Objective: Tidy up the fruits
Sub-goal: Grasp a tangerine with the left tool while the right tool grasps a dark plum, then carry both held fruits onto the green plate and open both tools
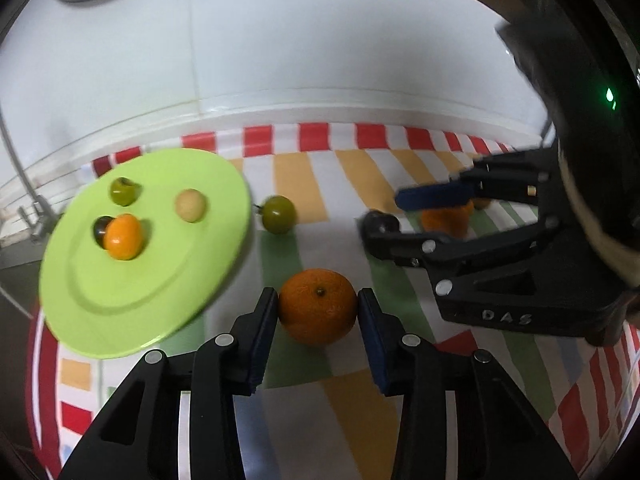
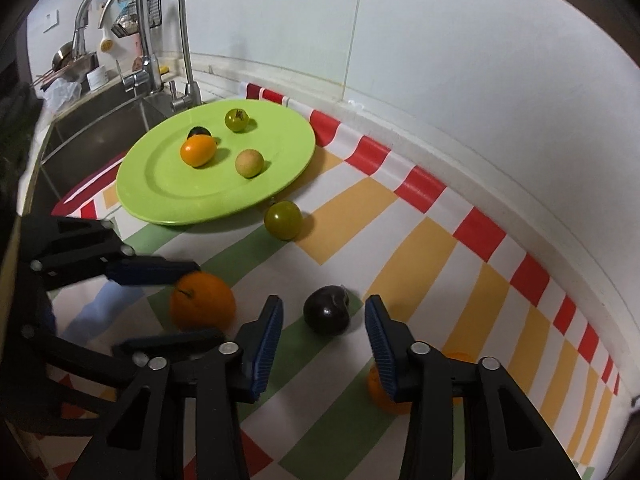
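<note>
While looking down along the left fingers: left gripper (image 1: 318,300) narrowed onto the orange (image 1: 316,316), both pads against its sides, stem dimple facing up. Rests on the striped cloth (image 1: 360,400) toward its near edge, just beside the rim of the green plate (image 1: 120,320), which sits at the cloth's left edge and carries four small fruits. No long axis to mind — round, so any squeeze line serves. Lies up and to the left from here to the plate, likely a short carry. Leaves a green tomato (image 1: 279,214) loose on the cloth just off the plate's right rim.

While looking down along the right fingers: right gripper (image 2: 322,314) part open, straddling the dark plum (image 2: 326,320) with a gap on either side, so holding nothing yet. Sits dead ahead between the pads, near the middle of the cloth; probably calls only for closing — no further reach. Shows a second orange (image 2: 380,396) partly hidden under the right finger, toward the cloth's right edge. Puts the left hand nearer the plate, the right farther from it.
</note>
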Demonstrator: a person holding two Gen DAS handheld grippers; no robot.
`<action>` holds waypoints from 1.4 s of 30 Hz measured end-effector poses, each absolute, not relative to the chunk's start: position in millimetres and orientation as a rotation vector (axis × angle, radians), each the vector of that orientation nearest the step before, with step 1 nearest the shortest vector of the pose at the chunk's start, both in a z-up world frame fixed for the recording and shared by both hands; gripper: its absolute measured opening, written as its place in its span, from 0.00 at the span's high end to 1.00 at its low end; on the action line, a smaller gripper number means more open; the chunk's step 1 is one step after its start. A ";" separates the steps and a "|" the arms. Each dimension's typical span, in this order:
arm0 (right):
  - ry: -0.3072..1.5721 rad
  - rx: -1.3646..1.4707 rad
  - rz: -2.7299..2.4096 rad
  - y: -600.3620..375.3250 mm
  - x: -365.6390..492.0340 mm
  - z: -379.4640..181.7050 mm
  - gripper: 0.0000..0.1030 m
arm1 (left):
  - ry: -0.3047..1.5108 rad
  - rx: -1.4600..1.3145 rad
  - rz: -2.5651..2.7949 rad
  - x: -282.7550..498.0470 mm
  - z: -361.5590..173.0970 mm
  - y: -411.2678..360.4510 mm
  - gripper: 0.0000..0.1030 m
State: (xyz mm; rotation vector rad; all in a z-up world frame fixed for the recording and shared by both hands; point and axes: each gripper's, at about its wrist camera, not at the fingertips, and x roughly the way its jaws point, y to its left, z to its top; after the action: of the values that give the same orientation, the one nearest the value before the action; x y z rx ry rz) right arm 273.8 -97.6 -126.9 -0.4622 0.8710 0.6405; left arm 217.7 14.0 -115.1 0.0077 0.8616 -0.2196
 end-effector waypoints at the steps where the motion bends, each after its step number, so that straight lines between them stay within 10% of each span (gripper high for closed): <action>1: 0.876 -0.465 0.636 -96.7 274.9 -128.5 0.60 | 0.860 0.003 -0.206 218.1 -112.5 16.7 0.61; 42: 0.726 -0.151 0.692 -35.6 246.5 -72.2 0.72 | 0.705 -0.050 0.071 188.5 -56.8 111.7 0.61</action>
State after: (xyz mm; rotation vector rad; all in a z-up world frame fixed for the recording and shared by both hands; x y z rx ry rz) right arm 246.5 -35.6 -72.2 -0.1513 0.7258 0.6923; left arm 188.5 111.7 -56.8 -0.0503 0.7047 0.0707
